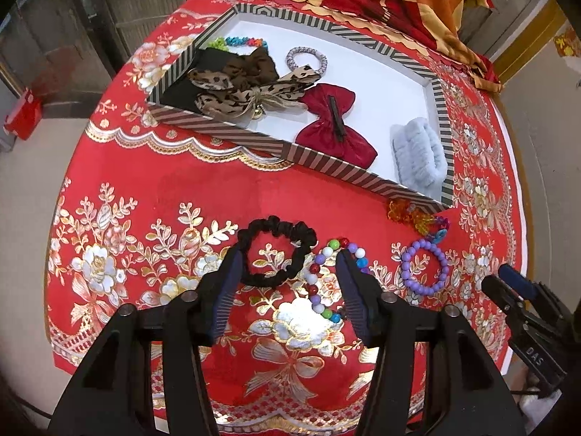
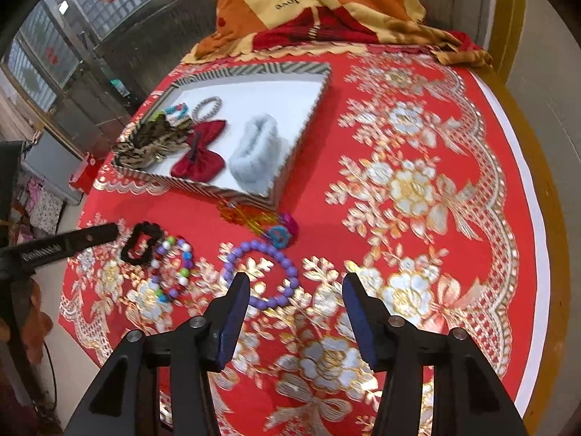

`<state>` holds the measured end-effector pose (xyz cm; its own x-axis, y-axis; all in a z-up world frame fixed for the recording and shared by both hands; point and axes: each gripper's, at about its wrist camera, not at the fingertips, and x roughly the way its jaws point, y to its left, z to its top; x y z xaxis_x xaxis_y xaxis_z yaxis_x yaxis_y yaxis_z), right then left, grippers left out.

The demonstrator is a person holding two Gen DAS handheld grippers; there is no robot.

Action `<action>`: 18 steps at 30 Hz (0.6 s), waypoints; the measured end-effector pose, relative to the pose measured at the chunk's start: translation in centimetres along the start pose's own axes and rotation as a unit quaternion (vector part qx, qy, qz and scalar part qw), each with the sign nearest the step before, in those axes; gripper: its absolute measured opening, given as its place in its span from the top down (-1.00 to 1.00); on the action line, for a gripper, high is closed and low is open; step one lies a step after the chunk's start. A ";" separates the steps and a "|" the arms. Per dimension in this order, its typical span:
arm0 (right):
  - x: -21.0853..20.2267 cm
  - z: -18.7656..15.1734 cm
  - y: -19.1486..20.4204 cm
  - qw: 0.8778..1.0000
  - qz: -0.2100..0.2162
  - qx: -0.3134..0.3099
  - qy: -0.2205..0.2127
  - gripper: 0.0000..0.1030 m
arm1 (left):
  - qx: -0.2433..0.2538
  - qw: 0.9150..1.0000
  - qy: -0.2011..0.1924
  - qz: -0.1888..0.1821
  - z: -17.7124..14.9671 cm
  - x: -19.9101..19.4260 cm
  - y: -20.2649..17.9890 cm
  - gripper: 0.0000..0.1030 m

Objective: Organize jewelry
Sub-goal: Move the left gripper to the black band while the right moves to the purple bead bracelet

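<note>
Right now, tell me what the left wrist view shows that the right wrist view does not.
Only the left wrist view: the left gripper from behind, fingers open around part of the black scrunchie and the multicolour bead bracelet. Only the right wrist view: the right gripper from behind, fingers open by the purple bead bracelet, and windows at left. Both: the striped tray holding the red bow, the red tablecloth, and all three loose pieces.

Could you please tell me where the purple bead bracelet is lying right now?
The purple bead bracelet lies on the red tablecloth, outside the striped tray, right of the multicoloured bead bracelet.
</note>
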<state>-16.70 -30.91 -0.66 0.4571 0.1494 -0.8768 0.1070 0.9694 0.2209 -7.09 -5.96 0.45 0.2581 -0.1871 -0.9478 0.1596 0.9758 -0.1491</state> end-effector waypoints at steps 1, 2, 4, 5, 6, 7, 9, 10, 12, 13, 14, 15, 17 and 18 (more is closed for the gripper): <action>0.2 -0.3 -0.4 1.000 0.000 0.002 0.004 0.02 | -0.003 1.000 0.004 -0.004 0.0 0.1 0.3 -0.05; 0.4 -0.6 -0.7 1.000 0.000 0.004 0.006 0.02 | -0.006 1.000 0.008 -0.007 -0.1 0.2 0.7 -0.05; 0.8 -1.0 -1.2 1.000 0.003 0.009 0.010 0.02 | -0.010 1.000 0.014 -0.012 -0.2 0.4 1.4 -0.06; 1.0 -1.2 -1.4 1.000 0.006 0.010 0.011 0.02 | -0.012 1.000 0.018 -0.013 -0.3 0.6 1.9 -0.06; 1.3 -1.4 -1.5 1.000 0.008 0.010 0.011 0.02 | -0.016 1.000 0.021 -0.012 -0.3 0.8 2.3 -0.06; 1.4 -1.4 -1.4 1.000 0.009 0.008 0.011 0.02 | -0.019 0.999 0.024 -0.013 -0.4 0.9 2.6 -0.06; 2.0 -1.3 -1.1 1.000 0.011 0.001 0.008 0.02 | -0.031 0.999 0.034 -0.016 -0.5 1.4 3.6 -0.06; 2.3 -1.2 -0.7 1.000 0.012 -0.006 0.007 0.02 | -0.036 0.999 0.037 -0.015 -0.5 1.5 4.0 -0.06; 3.1 -1.0 0.0 1.000 0.005 -0.020 0.006 0.02 | -0.036 0.998 0.040 -0.009 -0.6 1.9 4.5 -0.06; 3.5 -0.9 0.2 1.000 0.001 -0.026 0.006 0.02 | -0.033 0.999 0.042 -0.007 -0.6 2.1 4.5 -0.06; 3.9 -0.8 0.4 1.000 -0.002 -0.030 0.007 0.02 | -0.028 0.999 0.045 -0.006 -0.7 2.3 4.5 -0.06; 4.3 -0.7 0.7 0.999 -0.005 -0.035 0.010 0.03 | -0.026 0.999 0.047 -0.004 -0.8 2.5 4.5 -0.06; 4.9 -0.4 1.0 0.999 -0.012 -0.045 0.010 0.05 | -0.020 0.999 0.048 0.000 -0.8 2.9 4.4 -0.06; 5.2 -0.3 1.1 0.999 -0.017 -0.051 0.010 0.05 | -0.016 0.999 0.047 0.004 -0.8 3.1 4.4 -0.06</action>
<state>-14.47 -28.98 -5.14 0.4374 0.1180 -0.8915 0.0319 0.9887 0.1465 -6.39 -2.17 -3.40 0.1678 -0.1689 -0.9712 0.1266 0.9808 -0.1487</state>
